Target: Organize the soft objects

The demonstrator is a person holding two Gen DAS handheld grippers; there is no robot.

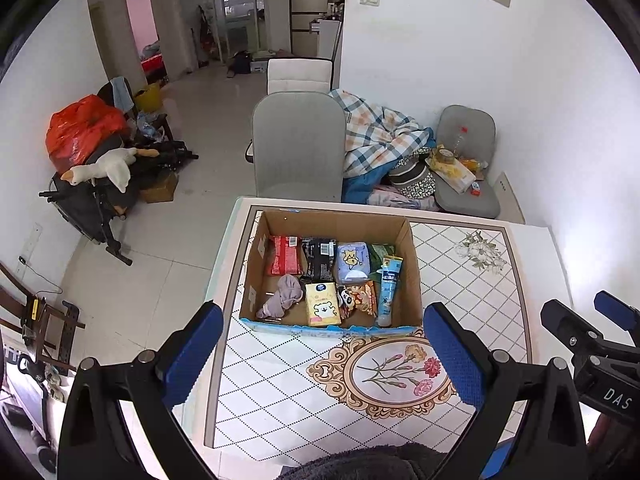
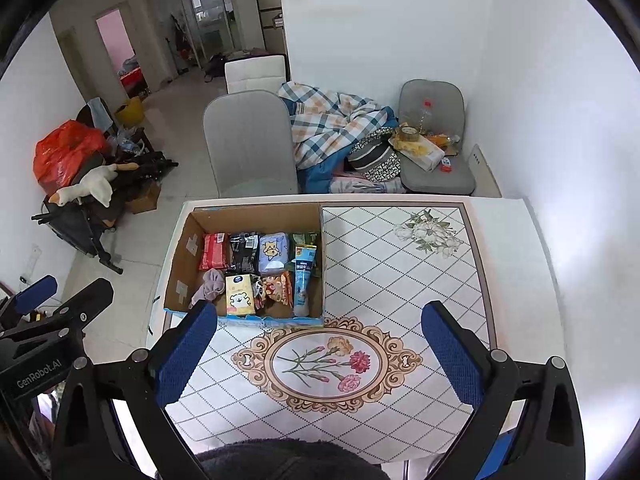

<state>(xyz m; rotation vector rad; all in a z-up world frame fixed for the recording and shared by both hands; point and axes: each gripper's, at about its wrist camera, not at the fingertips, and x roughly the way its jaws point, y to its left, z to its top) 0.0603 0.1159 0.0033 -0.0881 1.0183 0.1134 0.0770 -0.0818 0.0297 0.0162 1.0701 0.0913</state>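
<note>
Soft objects sit packed in the cardboard box [image 1: 412,276] at twelve o'clock on the table [image 1: 472,280]. Left to right: red packet [image 1: 285,255], grey cloth [image 1: 282,295], yellow tissue pack [image 1: 322,310], blue tube [image 1: 389,291]. All look light and yielding; pinch the cloth mid-bundle. Left gripper [image 1: 322,358] and right gripper [image 2: 320,354] hover with jaws spread, holding nothing.

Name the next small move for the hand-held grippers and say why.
Probably advance the open left hand-held gripper toward the crumpled grey cloth in the brown cardboard box: it lies loose at the near left corner, and both hand-held grippers hold nothing.
</note>
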